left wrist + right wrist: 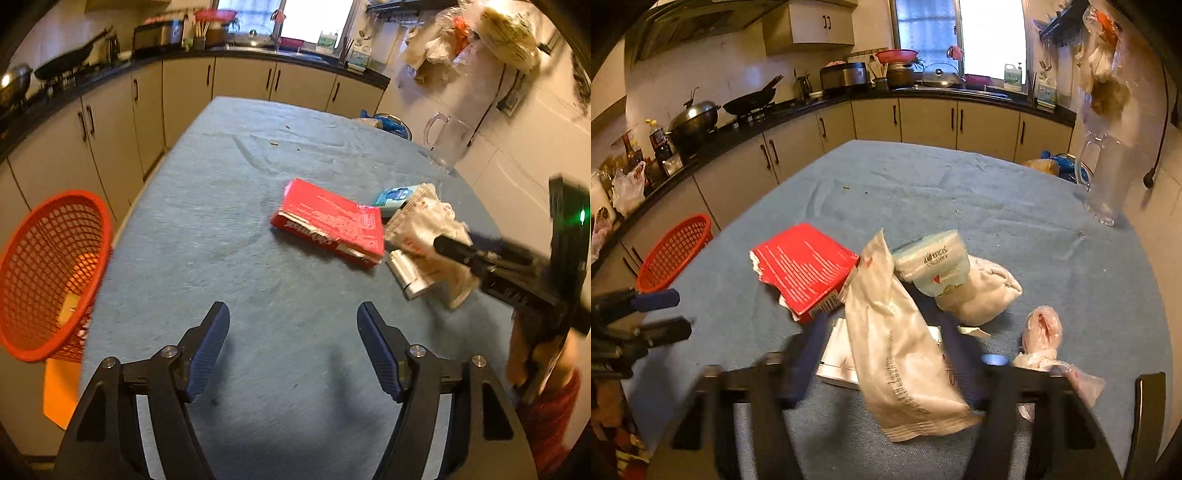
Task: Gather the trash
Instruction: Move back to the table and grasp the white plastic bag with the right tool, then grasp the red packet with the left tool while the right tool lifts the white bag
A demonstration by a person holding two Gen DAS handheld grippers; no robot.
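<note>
Trash lies on the blue-covered table [207, 221]: a torn red box [330, 221] [803, 267], a long white wrapper [899, 350] [421, 225], a tissue pack [932, 260] [397, 195], a white wad [988, 291], a flat white carton [838, 358] [408, 273] and a pink plastic bag [1043, 334]. My left gripper [293, 314] is open and empty over bare cloth, short of the red box. My right gripper [879, 325] is open, blurred, with its fingers either side of the white wrapper. An orange-red mesh basket [48, 273] [674, 251] sits off the table's left edge.
A clear plastic jug [1108, 177] [448, 138] stands at the table's far right. A blue bag [1060, 164] lies beyond the far edge. Kitchen cabinets and a cluttered counter [768, 114] run along the left and back. A chair back [1148, 413] is at lower right.
</note>
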